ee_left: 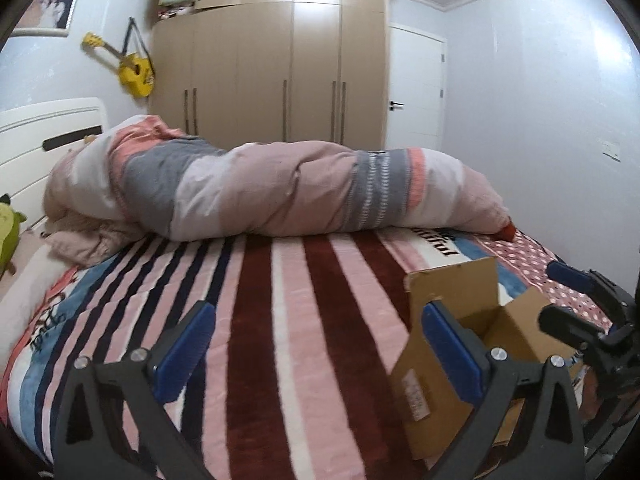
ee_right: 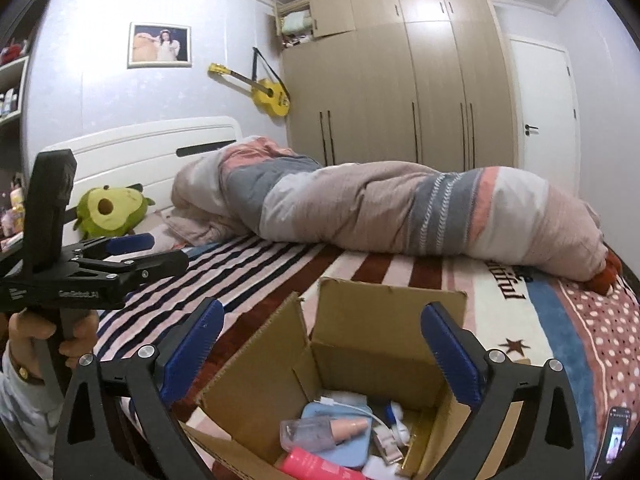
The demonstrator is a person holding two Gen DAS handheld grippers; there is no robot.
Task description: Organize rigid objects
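An open cardboard box (ee_right: 360, 360) stands on the striped bed; it also shows at the right of the left wrist view (ee_left: 460, 344). Inside lie a light blue flat item (ee_right: 340, 432), a clear-capped pinkish bottle (ee_right: 320, 430), a pink tube (ee_right: 320, 468) and small white items (ee_right: 394, 428). My right gripper (ee_right: 320, 352) is open and empty, right over the box mouth. My left gripper (ee_left: 316, 352) is open and empty over the blanket, left of the box; it shows from the side in the right wrist view (ee_right: 156, 252).
A rolled quilt (ee_left: 280, 192) lies across the far side of the bed. A green plush toy (ee_right: 110, 210) sits by the white headboard (ee_right: 152, 148). A phone (ee_right: 616, 440) lies at the bed's right edge. A wardrobe (ee_left: 272, 68) stands behind.
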